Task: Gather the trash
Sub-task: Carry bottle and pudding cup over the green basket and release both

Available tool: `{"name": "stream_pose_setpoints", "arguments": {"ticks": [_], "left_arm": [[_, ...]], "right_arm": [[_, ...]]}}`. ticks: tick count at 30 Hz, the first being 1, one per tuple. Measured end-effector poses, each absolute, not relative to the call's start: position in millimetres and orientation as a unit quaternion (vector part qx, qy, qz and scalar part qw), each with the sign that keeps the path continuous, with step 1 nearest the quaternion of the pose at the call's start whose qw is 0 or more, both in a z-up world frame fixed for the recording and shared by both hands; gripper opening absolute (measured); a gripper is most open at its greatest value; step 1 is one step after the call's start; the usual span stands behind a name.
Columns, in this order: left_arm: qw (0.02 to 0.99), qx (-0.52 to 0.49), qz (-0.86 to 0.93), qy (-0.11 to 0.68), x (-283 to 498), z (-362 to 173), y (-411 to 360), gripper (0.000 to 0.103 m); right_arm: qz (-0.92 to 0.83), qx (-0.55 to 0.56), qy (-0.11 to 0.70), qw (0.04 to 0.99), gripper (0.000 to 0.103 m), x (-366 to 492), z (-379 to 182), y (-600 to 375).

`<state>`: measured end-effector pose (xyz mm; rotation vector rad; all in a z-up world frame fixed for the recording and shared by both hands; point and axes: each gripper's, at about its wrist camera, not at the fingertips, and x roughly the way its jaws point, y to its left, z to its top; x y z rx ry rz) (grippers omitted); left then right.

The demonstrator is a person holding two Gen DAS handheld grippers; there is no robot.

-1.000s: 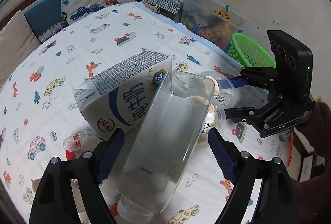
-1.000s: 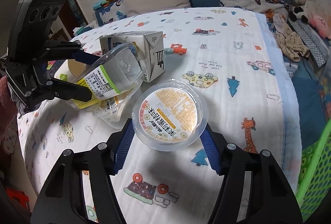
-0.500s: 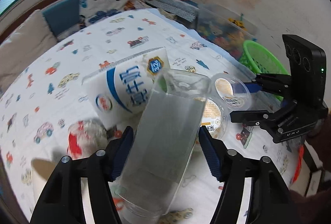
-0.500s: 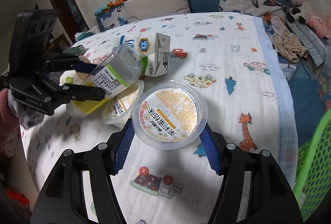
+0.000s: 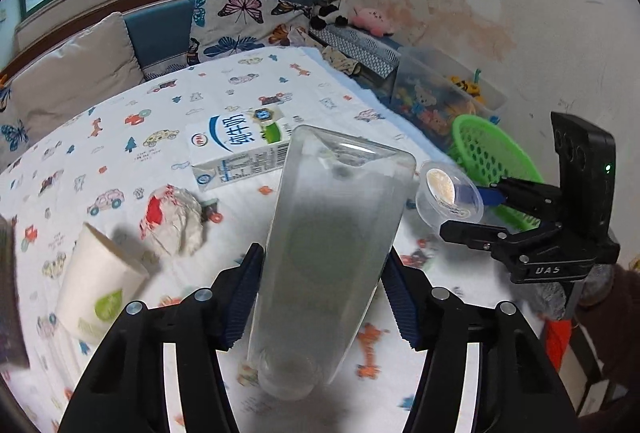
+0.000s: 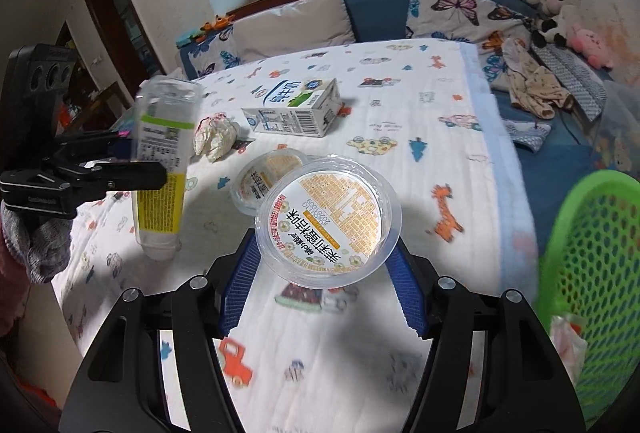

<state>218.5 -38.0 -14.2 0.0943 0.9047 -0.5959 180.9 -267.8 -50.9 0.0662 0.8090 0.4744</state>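
My left gripper [image 5: 323, 261] has a clear plastic bottle [image 5: 340, 193] between its blue pads, cap end towards the camera. Its jaws are closing and press on the bottle's sides, which hangs above the table. From the right wrist view the same bottle [image 6: 162, 153] shows a yellow-green label, with the left gripper [image 6: 132, 161] around it. My right gripper [image 6: 320, 253] is shut on a round clear cup with an orange lid [image 6: 326, 217], held above the cloth. A green mesh basket [image 6: 596, 261] stands at the table's right edge.
On the patterned tablecloth [image 6: 420, 121] lie a milk carton [image 5: 236, 149], a crumpled wrapper [image 5: 172, 221], a tipped paper cup [image 5: 96, 285] and a second lidded cup [image 6: 264, 177]. A cushioned bench with soft toys runs behind the table, and a toy box [image 5: 440, 97] stands beyond the basket.
The left jaws narrowed onto the bottle and lifted it off the carton and the second cup. The right gripper rose with its cup and drew towards the basket.
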Motion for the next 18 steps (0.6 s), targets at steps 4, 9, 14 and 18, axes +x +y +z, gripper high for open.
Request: {"name": "stream_pose_setpoints", "arguments": {"ticks": [4,9,14,18], "left_arm": [[0.856,0.045,-0.290,0.425,202,-9,-49,0.056],[0.857,0.040,-0.299,0.418,188,2,-70,0.056],[0.856,0.034,-0.324,0.402,180,19,-98,0.056],[0.854,0.032,-0.342,0.392,179,31,-128,0.056]], "right_arm": [[0.211,0.042,0.382,0.899,0.063,165,-44,-286],[0.174,0.058,0.371,0.910,0.063,147,-35,-325],[0.113,0.067,0.372,0.919,0.063,134,-36,-374],[0.060,0.079,0.380,0.920,0.063,128,-42,-419]]}}
